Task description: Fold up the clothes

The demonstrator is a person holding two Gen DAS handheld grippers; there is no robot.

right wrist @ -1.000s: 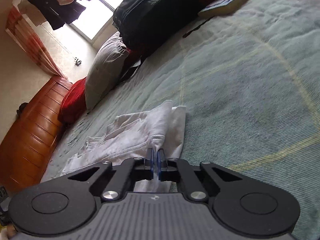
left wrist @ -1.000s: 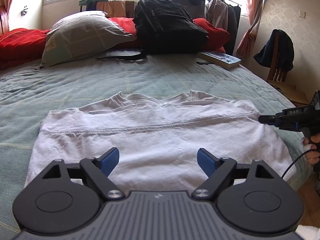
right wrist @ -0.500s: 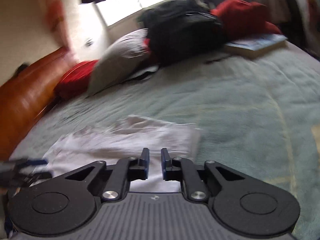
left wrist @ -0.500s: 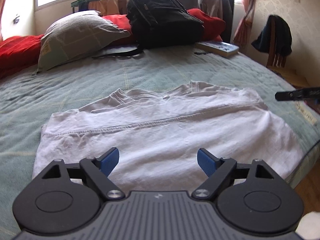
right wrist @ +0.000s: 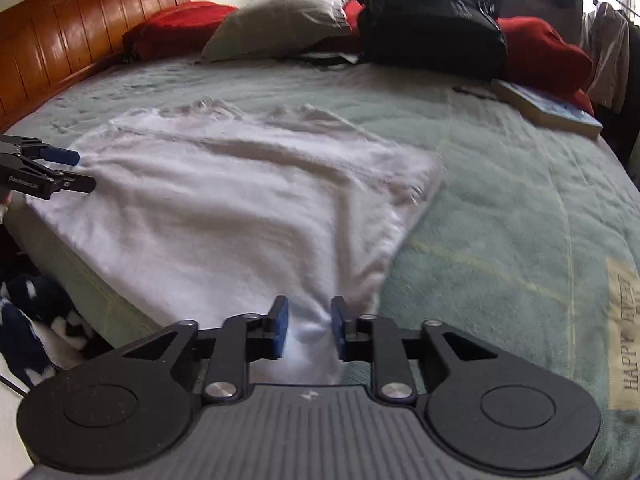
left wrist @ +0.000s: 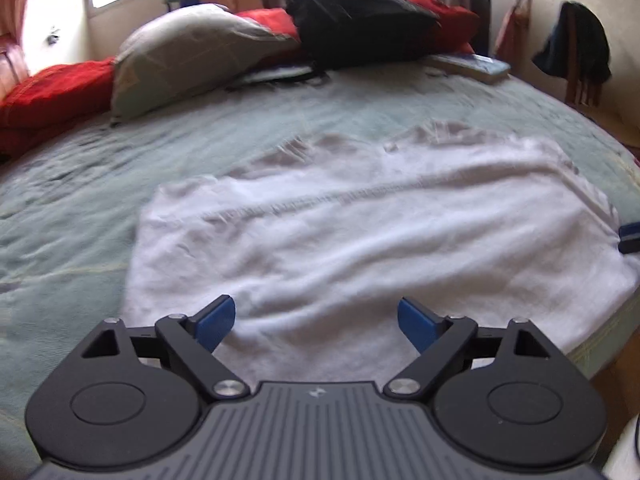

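Opening, the right tongs [right wrist: 307,326] let go the shirt [right wrist: 240,200] corner at the bed [right wrist: 500,200] edge; left tongs [left wrist: 316,322] gape empty. Next fold needs fresh grips.

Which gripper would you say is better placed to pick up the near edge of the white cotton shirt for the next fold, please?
Probably the right gripper: its opening jaws already straddle a bunched corner of the white cotton shirt. The left gripper hovers wide open over flat cloth, with no edge between its pads.
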